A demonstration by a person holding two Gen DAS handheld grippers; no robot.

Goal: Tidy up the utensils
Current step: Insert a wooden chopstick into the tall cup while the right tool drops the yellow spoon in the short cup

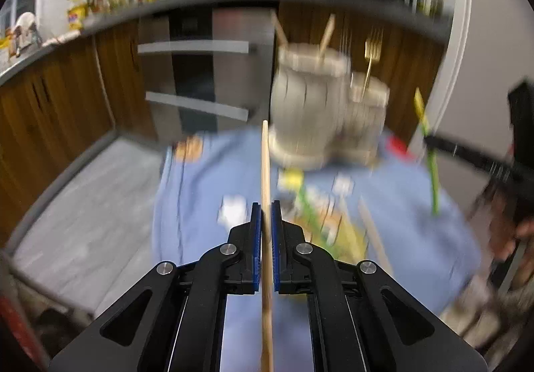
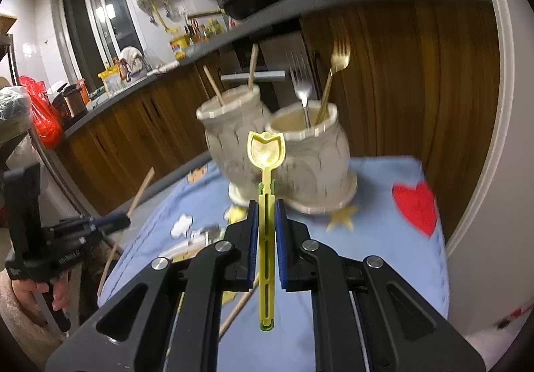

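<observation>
left gripper [image 1: 266,205] jaws pinch thin wooden chopstick [image 1: 265,165] | right gripper [image 2: 266,205] jaws pinch yellow plastic tulip-shaped spoon [image 2: 266,151] | ahead: twin cream ceramic holder [image 2: 310,151] part-filled; chopsticks left below on surface

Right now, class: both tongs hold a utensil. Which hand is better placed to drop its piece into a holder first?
Probably right: its tongs aim the yellow plastic spoon at the cream ceramic holder directly ahead.

Yellow-green spoon [image 2: 267,151]; cream holder [image 2: 313,165]; blue cloth [image 2: 383,238], red heart [image 2: 415,205].
</observation>
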